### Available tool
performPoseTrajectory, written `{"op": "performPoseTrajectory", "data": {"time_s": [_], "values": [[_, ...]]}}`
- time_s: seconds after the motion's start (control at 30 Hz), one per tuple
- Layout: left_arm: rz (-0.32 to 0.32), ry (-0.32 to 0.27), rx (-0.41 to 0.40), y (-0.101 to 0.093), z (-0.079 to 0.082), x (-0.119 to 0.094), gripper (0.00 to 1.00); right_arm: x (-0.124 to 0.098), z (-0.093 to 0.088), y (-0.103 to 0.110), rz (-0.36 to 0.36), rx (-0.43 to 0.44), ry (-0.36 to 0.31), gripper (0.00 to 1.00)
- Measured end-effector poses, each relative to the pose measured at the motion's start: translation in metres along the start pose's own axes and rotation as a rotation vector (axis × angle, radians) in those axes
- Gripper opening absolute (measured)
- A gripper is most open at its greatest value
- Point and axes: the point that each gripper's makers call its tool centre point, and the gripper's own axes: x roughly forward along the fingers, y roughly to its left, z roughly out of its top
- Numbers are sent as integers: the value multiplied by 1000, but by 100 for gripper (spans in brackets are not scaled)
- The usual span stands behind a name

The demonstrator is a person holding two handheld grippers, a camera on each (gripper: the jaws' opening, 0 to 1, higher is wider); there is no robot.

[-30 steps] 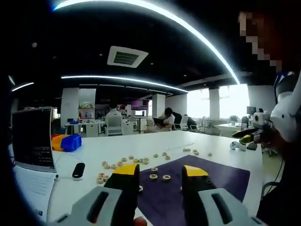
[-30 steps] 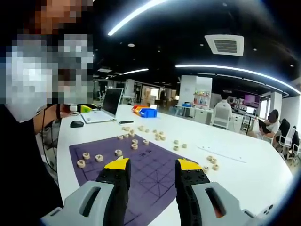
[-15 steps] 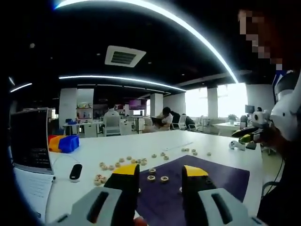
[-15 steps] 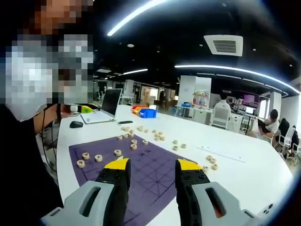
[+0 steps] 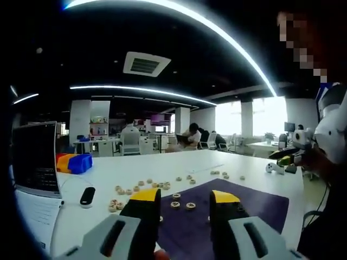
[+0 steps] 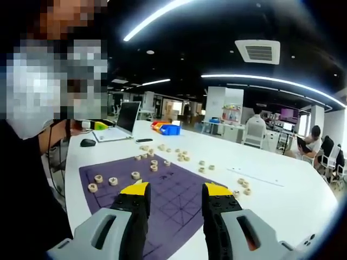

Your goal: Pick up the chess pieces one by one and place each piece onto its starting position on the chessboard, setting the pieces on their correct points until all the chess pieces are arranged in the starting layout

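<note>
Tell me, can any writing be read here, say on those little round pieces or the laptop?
No text can be read.
Pieces: any marks are too small and blurred.
Laptop: screen is dark, nothing legible.
Purple board: only grid lines, no words.
Blue bin: no label to make out.

L gripper (image 5: pixel 185 201): grey plastic body w/ slot cut-outs, black jaws, yellow tips; R gripper (image 6: pixel 176 193): same build, grey shell, black jaws, yellow tips; person wears dark top (image 6: pixel 24 200), thin cable across chest.
</note>
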Motion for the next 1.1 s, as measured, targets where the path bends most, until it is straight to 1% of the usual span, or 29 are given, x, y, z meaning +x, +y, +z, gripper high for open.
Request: {"op": "performPoseTrajectory", "data": {"time_s": [0.87, 1.03, 1.1], "values": [[5, -3, -6, 1, -1, 3, 37, -3, -2, -3, -15, 4, 5, 39], [-3, -6, 9, 2, 5, 11, 37, -4, -2, -3, -16, 5, 4, 39], [9, 13, 38, 6, 5, 17, 37, -4, -2, -3, -15, 4, 5, 39]]}}
